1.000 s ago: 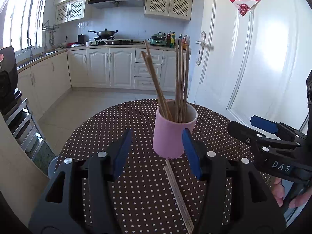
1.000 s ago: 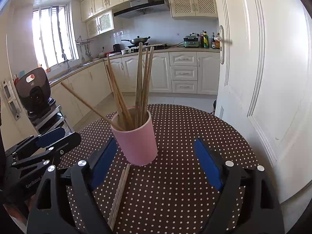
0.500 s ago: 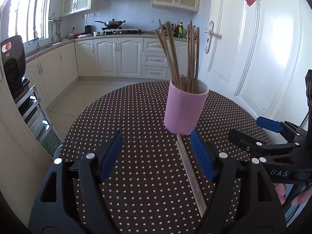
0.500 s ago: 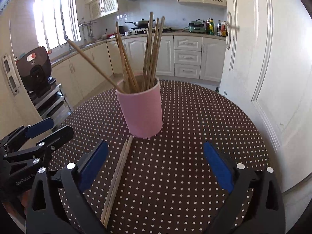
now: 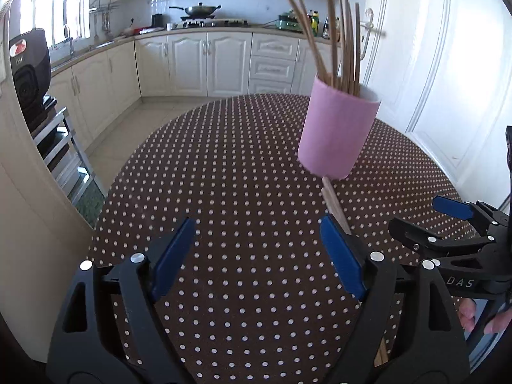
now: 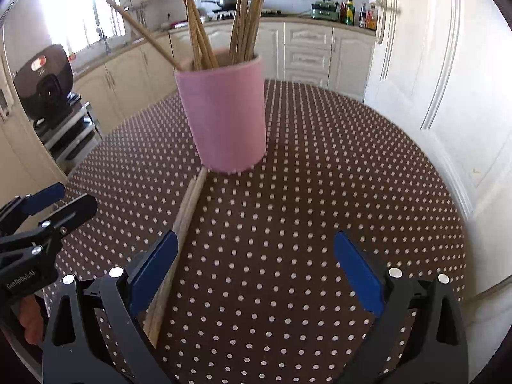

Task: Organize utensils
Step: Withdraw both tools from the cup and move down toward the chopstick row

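Pink cup [image 6: 224, 118], nearer than before, holds upright chopsticks [image 6: 246, 16]. Two more chopsticks [image 6: 188, 204] lie on the table. Left gripper [image 5: 256, 249] empty, still widening; right gripper [image 6: 256, 262] wide, empty.

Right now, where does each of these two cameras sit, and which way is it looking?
Left wrist: on the left hand-held gripper, jaws opening, looking down across the dotted table; the right hand-held gripper and fingers show.
Right wrist: on the right hand-held gripper, open, looking likewise.
Both share the pink cup, its chopsticks and the loose pair.
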Motion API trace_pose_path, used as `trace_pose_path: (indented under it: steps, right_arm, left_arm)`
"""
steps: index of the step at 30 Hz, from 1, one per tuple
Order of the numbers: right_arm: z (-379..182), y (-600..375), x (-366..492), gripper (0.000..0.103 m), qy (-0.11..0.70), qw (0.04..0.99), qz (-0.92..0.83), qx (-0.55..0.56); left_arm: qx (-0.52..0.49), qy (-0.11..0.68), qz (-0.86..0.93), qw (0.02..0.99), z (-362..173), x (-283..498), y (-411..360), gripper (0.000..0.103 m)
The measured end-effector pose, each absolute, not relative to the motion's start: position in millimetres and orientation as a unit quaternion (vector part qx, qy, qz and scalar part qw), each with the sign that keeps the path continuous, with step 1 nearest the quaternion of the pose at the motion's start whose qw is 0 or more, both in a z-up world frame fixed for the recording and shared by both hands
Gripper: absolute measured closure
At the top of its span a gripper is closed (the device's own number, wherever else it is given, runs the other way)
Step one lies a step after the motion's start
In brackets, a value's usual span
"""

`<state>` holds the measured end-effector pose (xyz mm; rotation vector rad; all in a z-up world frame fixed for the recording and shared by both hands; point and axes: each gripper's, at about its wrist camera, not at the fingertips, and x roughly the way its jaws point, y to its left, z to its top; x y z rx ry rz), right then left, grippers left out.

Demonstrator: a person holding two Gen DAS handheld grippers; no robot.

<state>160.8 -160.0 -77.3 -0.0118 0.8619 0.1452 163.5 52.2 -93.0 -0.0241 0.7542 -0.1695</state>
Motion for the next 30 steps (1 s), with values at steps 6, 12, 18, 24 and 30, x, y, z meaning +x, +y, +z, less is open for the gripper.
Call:
trace_pose_path:
  steps: [6, 12, 18, 24, 30]
  right_arm:
    - [-90, -148, 162, 0.009, 0.436, 0.897, 0.071, -0.020]
    - [-98, -137, 165, 0.009, 0.449, 0.890, 0.076, -0.032]
    - [-97, -132, 168, 0.009, 0.444, 0.892, 0.071, -0.039]
    - [-99, -127, 170, 0.009, 0.447, 0.891, 0.062, -0.037]
    - [-100, -116, 173, 0.010, 0.440, 0.896, 0.047, -0.045]
  left_arm:
    - [-0.011, 0.382, -0.081, 0.920, -103, 163, 56, 0.022]
    - [-0.011, 0.391, -0.081, 0.917, -110, 161, 57, 0.021]
    - [-0.020, 0.397, -0.082, 0.914, -115, 162, 59, 0.021]
    - [-0.019, 0.398, -0.077, 0.914, -115, 164, 61, 0.020]
    - [-0.025, 0.404, -0.071, 0.911, -119, 166, 65, 0.020]
